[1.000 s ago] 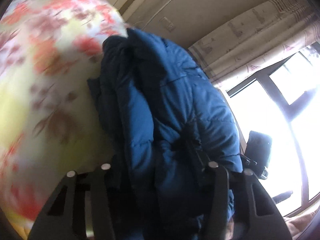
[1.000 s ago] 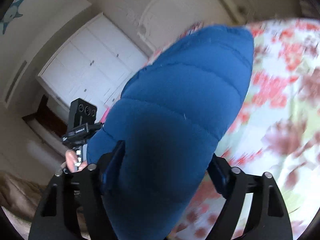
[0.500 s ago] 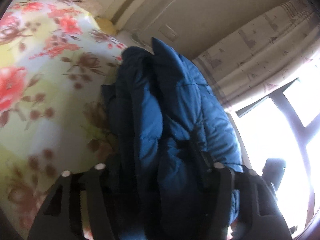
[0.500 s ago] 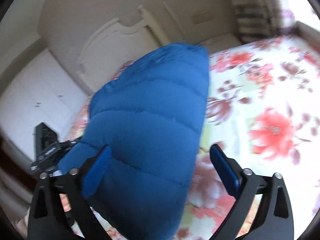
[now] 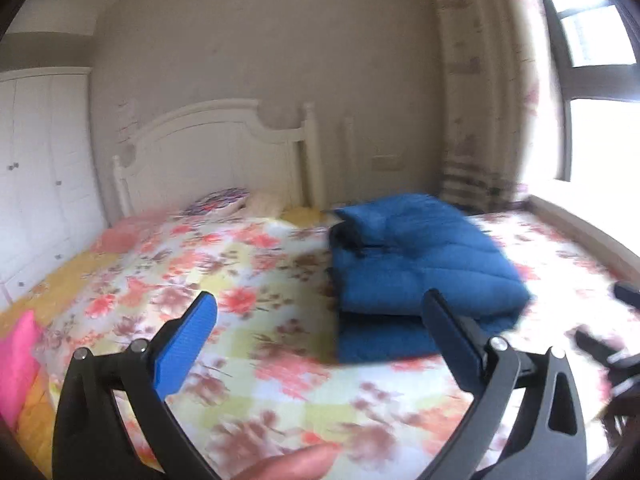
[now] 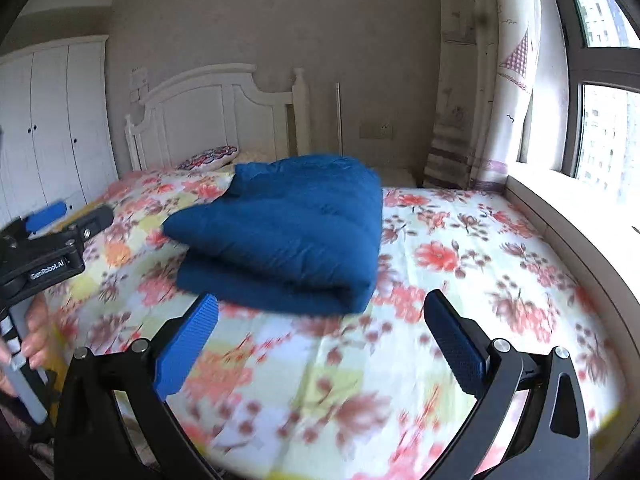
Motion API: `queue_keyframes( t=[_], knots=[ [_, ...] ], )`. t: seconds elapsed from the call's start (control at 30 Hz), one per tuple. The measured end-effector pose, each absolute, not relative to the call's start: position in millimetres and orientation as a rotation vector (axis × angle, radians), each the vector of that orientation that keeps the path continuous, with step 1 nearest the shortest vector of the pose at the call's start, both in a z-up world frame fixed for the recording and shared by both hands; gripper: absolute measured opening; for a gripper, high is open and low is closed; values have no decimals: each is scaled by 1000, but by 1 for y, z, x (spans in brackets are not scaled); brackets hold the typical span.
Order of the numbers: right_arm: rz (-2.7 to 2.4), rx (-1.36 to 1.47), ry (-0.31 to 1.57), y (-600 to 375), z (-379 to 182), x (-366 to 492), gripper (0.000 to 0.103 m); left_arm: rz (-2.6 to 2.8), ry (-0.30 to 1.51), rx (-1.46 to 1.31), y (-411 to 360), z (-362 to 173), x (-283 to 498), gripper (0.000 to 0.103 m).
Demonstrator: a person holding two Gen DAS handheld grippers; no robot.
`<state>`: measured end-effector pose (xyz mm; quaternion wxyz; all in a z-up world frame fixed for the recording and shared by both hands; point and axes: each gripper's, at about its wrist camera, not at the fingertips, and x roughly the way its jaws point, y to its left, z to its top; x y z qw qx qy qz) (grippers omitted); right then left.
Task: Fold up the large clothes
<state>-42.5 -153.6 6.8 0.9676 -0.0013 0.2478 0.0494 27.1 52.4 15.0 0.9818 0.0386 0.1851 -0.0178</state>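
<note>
A blue puffer jacket (image 5: 416, 264) lies folded in a thick bundle on the floral bedspread (image 5: 248, 280), towards the window side. It also shows in the right wrist view (image 6: 288, 232). My left gripper (image 5: 320, 344) is open and empty, held back from the jacket above the bed. My right gripper (image 6: 320, 344) is open and empty, in front of the jacket's near fold. The left gripper's body (image 6: 52, 252) shows at the left edge of the right wrist view.
A white headboard (image 5: 208, 152) and pillows (image 5: 224, 204) are at the far end of the bed. A white wardrobe (image 6: 52, 120) stands on the left. A curtain (image 6: 480, 80) and window sill (image 6: 568, 208) run along the right. A pink cloth (image 5: 16, 360) lies at the left.
Both grippers let go of the jacket and drew back. The jacket, held up close to the cameras before, now rests folded on the bed.
</note>
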Motion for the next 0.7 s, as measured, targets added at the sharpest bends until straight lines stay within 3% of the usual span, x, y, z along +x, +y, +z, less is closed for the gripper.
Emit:
queue_keyframes(
  t=[0.7],
  knots=[
    [-22,5,474,-151,19,-39,99,-35,414,54,44,2,0,101]
  ],
)
